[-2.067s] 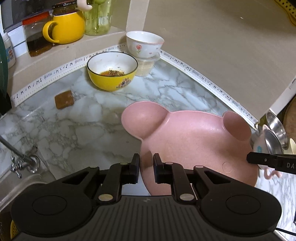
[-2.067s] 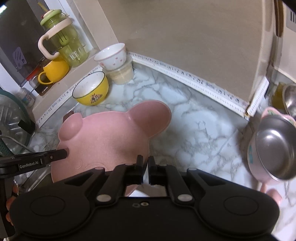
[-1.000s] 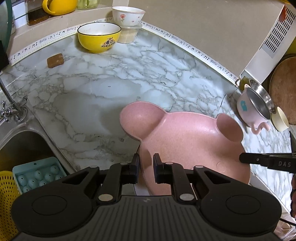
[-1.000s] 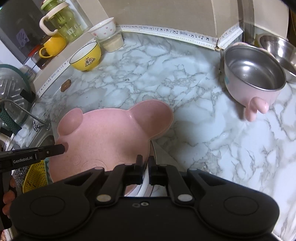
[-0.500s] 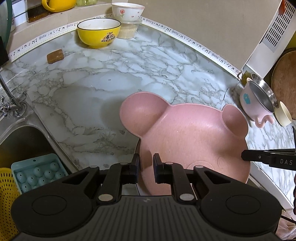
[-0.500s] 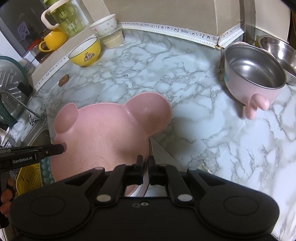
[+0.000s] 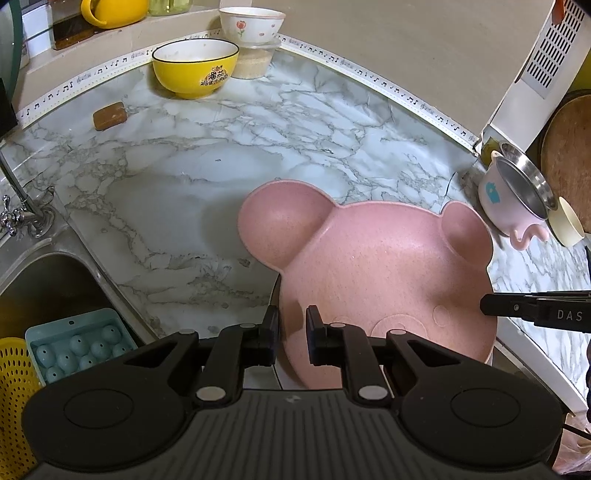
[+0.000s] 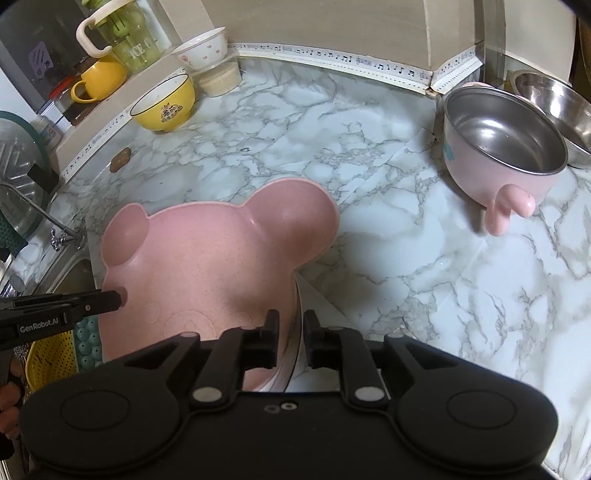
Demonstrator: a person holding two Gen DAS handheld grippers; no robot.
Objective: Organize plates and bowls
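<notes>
A pink bear-shaped plate (image 7: 388, 269) with two round ears is held above the marble counter (image 7: 221, 177) between both grippers. My left gripper (image 7: 291, 326) is shut on its left rim. My right gripper (image 8: 288, 328) is shut on its right rim; the plate also shows in the right wrist view (image 8: 207, 258). The right gripper's fingers (image 7: 517, 308) reach in from the right. A yellow bowl (image 7: 195, 68) and a white flowered bowl (image 7: 252, 22) on a clear container stand at the back.
A pink steel-lined bowl with a handle (image 8: 502, 147) stands at the right, a steel bowl (image 8: 550, 99) behind it. A sink (image 7: 48, 280) with a teal tray (image 7: 77, 347) and yellow basket (image 7: 13, 402) is at the left. A brown block (image 7: 109, 115) lies on the counter.
Both grippers and the plate have drawn back from the back corner toward the counter's front; in the last half second the plate has moved slightly forward and lower again.
</notes>
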